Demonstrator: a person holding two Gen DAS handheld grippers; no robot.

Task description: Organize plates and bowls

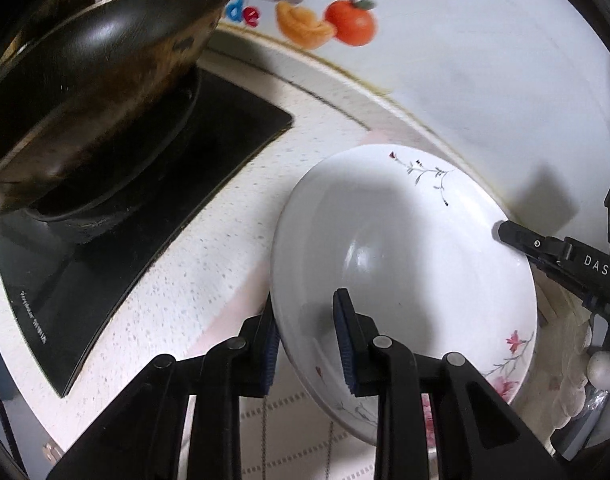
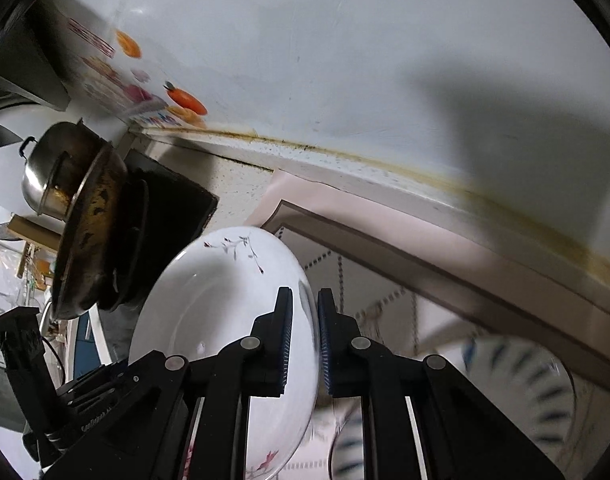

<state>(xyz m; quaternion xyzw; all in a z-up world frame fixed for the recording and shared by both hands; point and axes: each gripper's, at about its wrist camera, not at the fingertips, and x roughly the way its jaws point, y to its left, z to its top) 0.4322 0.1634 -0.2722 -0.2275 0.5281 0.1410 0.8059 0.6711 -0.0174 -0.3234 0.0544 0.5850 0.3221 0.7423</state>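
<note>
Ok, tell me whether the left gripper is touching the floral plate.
Touching. The left wrist view shows the left gripper with its jaws closed on the rim of the floral plate, one pad pressed on the outside, one on the inside.

Left gripper (image 1: 307, 344): black linkage arms, silver round pivot pins, ribbed blue pads on its fingers (image 1: 347, 344). Right gripper (image 2: 305, 340): identical black arms, silver pins, blue ribbed pads; its body, at three o'clock in the left wrist view, bears white lettering "DAS" and a small screw. White glove (image 1: 605, 368) at four o'clock.
</note>
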